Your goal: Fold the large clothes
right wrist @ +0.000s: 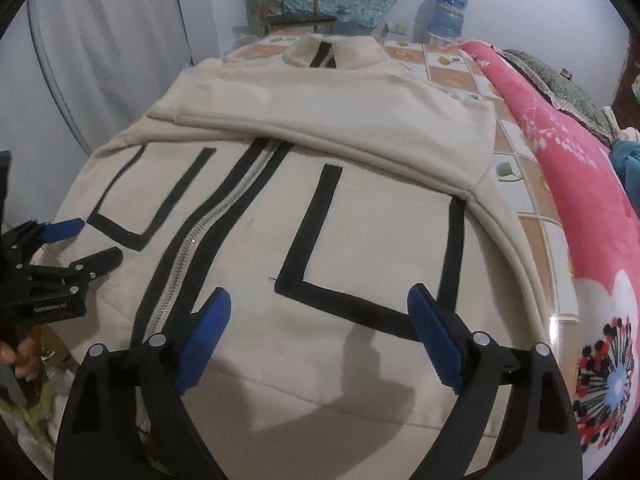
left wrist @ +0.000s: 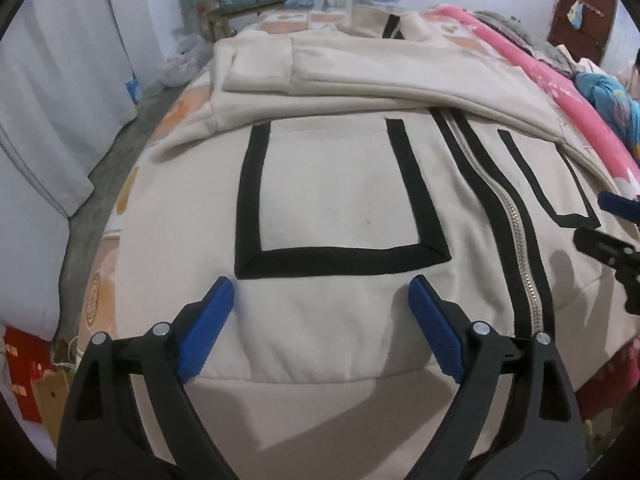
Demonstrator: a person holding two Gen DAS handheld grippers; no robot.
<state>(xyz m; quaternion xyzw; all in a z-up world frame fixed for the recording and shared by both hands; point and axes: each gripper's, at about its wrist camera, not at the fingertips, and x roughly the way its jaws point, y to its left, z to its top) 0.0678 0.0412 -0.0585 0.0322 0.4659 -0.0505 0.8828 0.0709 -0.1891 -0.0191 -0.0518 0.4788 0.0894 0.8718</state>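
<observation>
One cream zip-up jacket [left wrist: 340,184] with two black-outlined pockets [left wrist: 336,200]. Two claws: the left claw [left wrist: 322,324] and the right claw [right wrist: 320,328]. One pink floral blanket [right wrist: 568,184], one wooden chair [right wrist: 292,4], one water jug [right wrist: 446,8], one bed [right wrist: 532,232].

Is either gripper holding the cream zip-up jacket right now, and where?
Neither. The left gripper and right gripper are open above the cream zip-up jacket, gripping nothing.

Jacket [left wrist: 340,200]: near hem runs under the left gripper [left wrist: 322,320] arms, cut by the bottom edge. Upper zipper [left wrist: 516,232] and pocket tops hidden beneath folded sleeves [left wrist: 360,76]. Right gripper [left wrist: 612,236] cut off at the frame edge. Far objects too blurred to identify.
</observation>
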